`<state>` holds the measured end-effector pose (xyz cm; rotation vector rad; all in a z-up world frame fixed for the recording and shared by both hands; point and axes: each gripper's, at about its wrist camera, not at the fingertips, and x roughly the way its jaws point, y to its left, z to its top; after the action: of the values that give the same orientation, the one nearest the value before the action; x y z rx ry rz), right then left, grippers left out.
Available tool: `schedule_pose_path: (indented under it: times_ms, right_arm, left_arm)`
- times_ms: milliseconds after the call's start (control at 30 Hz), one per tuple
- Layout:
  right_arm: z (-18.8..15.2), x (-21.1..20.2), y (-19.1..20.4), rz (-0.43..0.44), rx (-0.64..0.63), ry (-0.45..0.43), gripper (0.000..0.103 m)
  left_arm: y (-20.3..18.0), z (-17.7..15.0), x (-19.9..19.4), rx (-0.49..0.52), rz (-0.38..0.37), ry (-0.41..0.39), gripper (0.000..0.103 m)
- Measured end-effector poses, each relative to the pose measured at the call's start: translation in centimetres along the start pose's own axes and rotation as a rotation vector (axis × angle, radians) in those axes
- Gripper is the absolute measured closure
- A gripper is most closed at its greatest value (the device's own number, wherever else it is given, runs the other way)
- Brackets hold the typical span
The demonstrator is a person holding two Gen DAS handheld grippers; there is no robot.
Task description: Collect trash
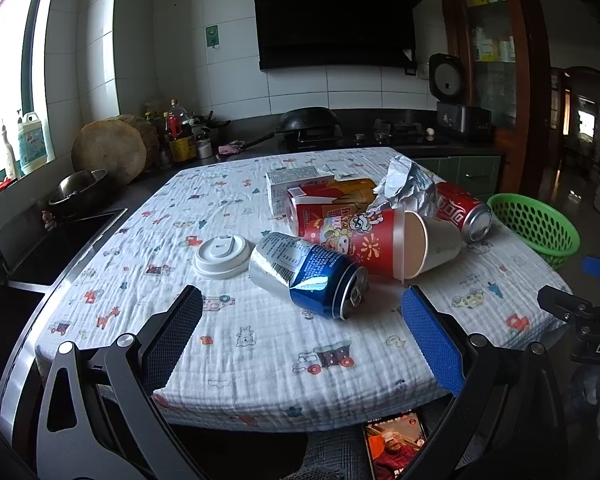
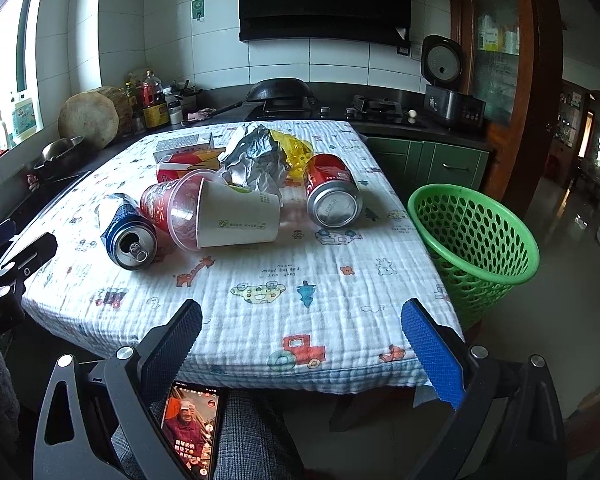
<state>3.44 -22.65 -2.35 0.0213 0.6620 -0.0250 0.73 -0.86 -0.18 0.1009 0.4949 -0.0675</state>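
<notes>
Task looks unstarted. We see the green basket [image 2: 476, 236] standing on the floor just beside the bench's [image 2: 340, 320] right edge; as far as its visible inside shows, nothing is in it.

All trash sits in 1 cluster on the cloth-covered bench:
- blue can [image 1: 316, 276], on its side, nearest us
- white lid [image 1: 222, 256], flat, just left of the blue can
- red printed cup [image 1: 360, 240] with a white paper cup [image 2: 240, 220] nested mouth-in, both tipped over
- red can [image 2: 332, 192], on its side, nearest the basket
- crumpled foil [image 2: 256, 160] and a yellow wrapper [image 2: 296, 152] on top of the pile
- red-yellow carton [image 1: 332, 196] and a pale box [image 1: 292, 180] at the back

Left hand-held gripper [image 1: 302, 344]: jaws spread wide, holding nothing, hovering at the near bench edge, facing the blue can.
Right hand-held gripper [image 2: 302, 344]: jaws equally wide, nothing held, over the near edge.

We count 9 pieces left; we would judge the red can the shortest carry.
</notes>
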Motion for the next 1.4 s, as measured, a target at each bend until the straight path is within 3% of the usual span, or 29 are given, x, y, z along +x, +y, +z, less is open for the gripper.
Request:
schedule_pose_path:
  times_ms: [1400]
  right_arm:
    - [0.34,0.74,-0.19,0.001,0.001,0.006,0.006]
  left_arm:
    - [-0.40,0.42,0.89,-0.002,-0.010,0.015,0.005]
